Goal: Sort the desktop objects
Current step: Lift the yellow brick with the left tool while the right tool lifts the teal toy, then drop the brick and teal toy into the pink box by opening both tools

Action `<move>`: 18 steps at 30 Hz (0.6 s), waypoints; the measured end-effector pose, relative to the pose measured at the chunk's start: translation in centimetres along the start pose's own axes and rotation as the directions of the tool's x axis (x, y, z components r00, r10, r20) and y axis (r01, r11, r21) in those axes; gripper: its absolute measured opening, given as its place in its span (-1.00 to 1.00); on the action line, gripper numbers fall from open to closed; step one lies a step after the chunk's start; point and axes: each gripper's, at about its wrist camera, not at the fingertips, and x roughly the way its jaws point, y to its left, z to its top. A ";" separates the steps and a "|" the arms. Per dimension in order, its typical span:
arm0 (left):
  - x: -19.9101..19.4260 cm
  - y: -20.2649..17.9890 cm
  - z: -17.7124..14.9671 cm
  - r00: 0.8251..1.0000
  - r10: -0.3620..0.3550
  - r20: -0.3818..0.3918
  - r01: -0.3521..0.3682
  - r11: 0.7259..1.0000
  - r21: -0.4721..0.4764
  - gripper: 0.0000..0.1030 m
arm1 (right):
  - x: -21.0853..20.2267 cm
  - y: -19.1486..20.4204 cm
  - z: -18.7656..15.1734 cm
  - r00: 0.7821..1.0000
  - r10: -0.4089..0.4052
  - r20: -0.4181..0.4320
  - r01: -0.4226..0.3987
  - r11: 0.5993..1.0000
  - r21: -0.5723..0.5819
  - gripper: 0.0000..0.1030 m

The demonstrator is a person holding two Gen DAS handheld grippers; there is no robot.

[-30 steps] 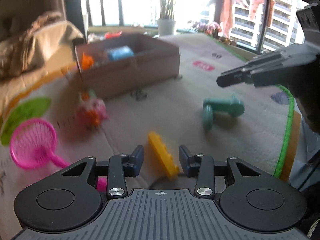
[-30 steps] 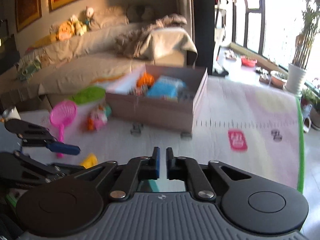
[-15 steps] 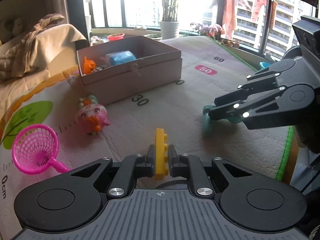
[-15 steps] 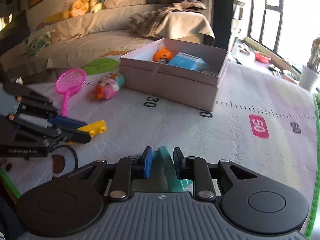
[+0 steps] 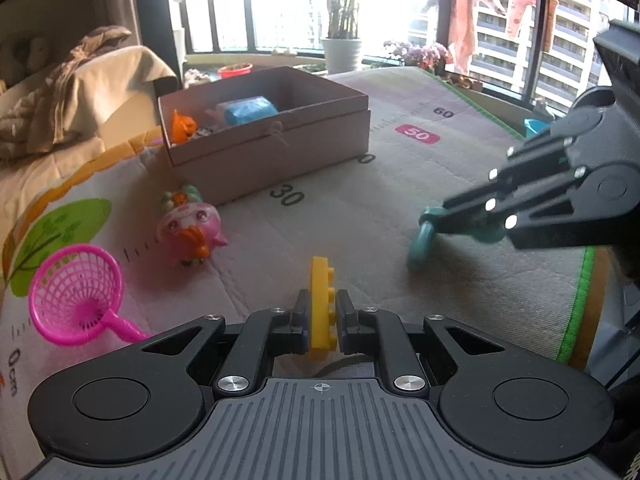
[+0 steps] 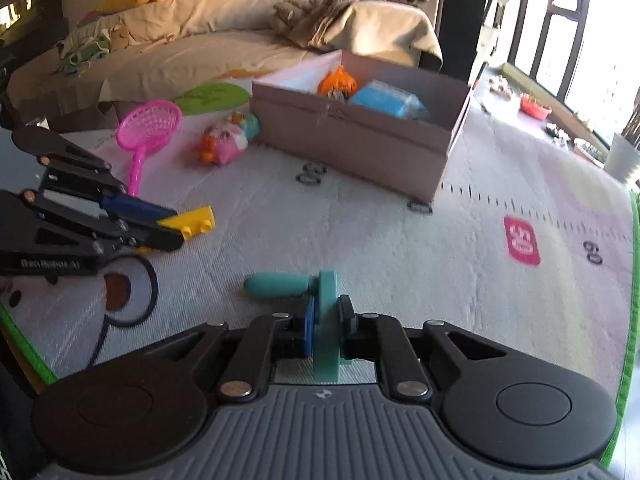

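My left gripper (image 5: 322, 320) is shut on a yellow toy brick (image 5: 321, 304), held just above the play mat; it also shows in the right wrist view (image 6: 192, 222). My right gripper (image 6: 326, 320) is shut on a teal toy dumbbell (image 6: 326, 320), gripping one end disc, its handle (image 6: 276, 285) pointing left. In the left wrist view the dumbbell (image 5: 420, 246) hangs from the right gripper at right. A cardboard box (image 5: 272, 148) holding an orange toy and a blue pack stands on the mat beyond.
A pink fish toy (image 5: 188, 232) and a pink net scoop (image 5: 76, 294) lie on the mat left of the left gripper. A sofa with blankets (image 6: 240, 28) lies behind the box. The mat's green edge (image 5: 580, 300) runs at right.
My left gripper closed on the yellow brick and lifted it. My right gripper opened, then closed on the teal dumbbell's end disc and raised it off the mat.
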 end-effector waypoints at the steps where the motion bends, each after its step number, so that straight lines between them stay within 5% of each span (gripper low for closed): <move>1: -0.2 0.1 0.2 1.000 0.005 0.008 -0.005 1.000 0.007 -0.71 | -0.5 0.1 0.4 1.000 -0.009 0.024 0.009 1.000 -0.004 -0.78; 10: -2.2 2.0 6.2 0.974 0.085 0.212 -0.101 0.993 0.066 -0.71 | -5.8 -1.8 5.1 0.965 -0.077 0.252 0.067 0.997 0.045 -0.78; 18: 4.0 5.1 12.6 0.944 0.189 0.272 -0.189 0.982 -0.025 -0.70 | -2.5 -6.3 12.9 0.942 -0.066 0.329 0.003 0.982 0.187 -0.78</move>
